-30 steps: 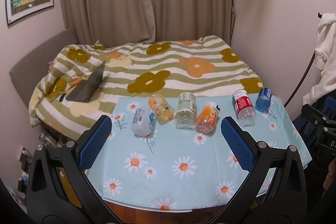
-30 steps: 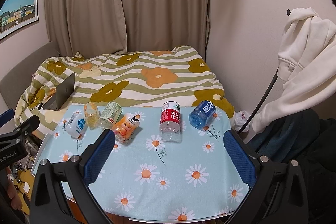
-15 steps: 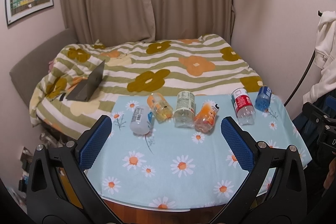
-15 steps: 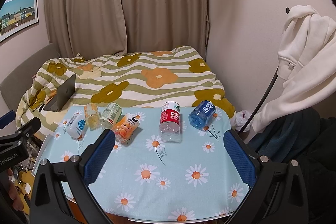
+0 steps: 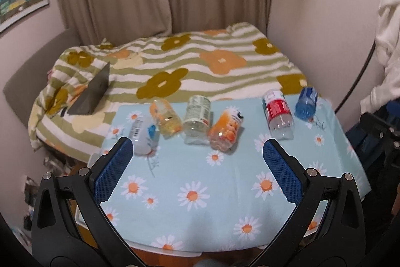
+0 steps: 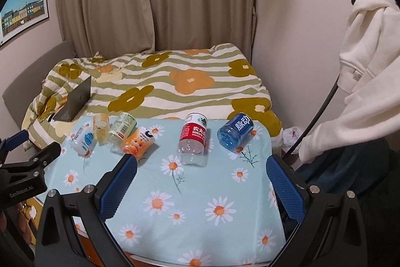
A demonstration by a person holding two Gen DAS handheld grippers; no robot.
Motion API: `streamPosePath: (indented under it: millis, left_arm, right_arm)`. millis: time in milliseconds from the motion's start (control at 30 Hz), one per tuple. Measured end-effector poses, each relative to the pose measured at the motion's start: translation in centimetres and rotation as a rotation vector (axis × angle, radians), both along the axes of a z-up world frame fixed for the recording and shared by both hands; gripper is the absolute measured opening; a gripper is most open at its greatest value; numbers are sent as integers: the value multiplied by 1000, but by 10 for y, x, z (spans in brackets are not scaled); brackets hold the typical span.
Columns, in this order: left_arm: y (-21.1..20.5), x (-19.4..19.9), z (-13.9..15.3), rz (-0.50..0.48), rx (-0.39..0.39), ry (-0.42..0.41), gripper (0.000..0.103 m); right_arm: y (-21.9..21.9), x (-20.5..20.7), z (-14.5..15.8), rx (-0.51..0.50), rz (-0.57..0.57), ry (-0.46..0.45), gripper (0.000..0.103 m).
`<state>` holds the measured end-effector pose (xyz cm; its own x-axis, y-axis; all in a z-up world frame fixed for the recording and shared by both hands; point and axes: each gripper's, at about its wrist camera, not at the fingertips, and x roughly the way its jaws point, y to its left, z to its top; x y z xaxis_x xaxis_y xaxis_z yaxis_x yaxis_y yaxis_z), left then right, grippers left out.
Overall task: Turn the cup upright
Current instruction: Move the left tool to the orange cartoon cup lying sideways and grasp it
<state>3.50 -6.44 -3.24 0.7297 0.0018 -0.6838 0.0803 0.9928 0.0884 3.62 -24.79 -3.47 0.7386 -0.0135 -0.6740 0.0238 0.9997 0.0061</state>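
Several cut-off bottle cups lie on their sides in a row along the far edge of the daisy tablecloth (image 5: 200, 192): a white one (image 5: 143, 135), a yellow one (image 5: 166, 120), a green-labelled one (image 5: 197, 118), an orange one (image 5: 225, 131), a red-labelled one (image 5: 277, 114) and a blue one (image 5: 306, 106). In the right wrist view the red cup (image 6: 193, 138) and blue cup (image 6: 235, 131) lie ahead. My left gripper (image 5: 197, 157) is open and empty above the near table, short of the row. My right gripper (image 6: 201, 175) is open and empty, short of the red cup.
A bed with a striped flowered duvet (image 5: 187, 66) stands behind the table, with an open laptop (image 5: 95, 91) on it. A white hoodie (image 6: 370, 66) hangs at the right. The left gripper's body (image 6: 22, 174) shows at the right wrist view's left edge.
Both grippers have drifted slightly; the cups sit a little lower and nearer in the left wrist view. No cup has moved on the table.
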Motion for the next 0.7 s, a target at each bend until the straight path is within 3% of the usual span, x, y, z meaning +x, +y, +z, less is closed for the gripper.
streamPosePath:
  millis: [167, 400, 700]
  left_arm:
    - [-22, 30, -19, -59, 35, 55, 103]
    - [-46, 85, -53, -181, 150, 133, 103]
    - [-66, 144, -104, -348, 230, 268, 103]
  right_arm:
    - [-13, 24, -21, 8, 2, 48, 103]
    - [-31, 41, -45, 28, -24, 103, 103]
    - [-48, 71, -80, 79, -168, 208, 103]
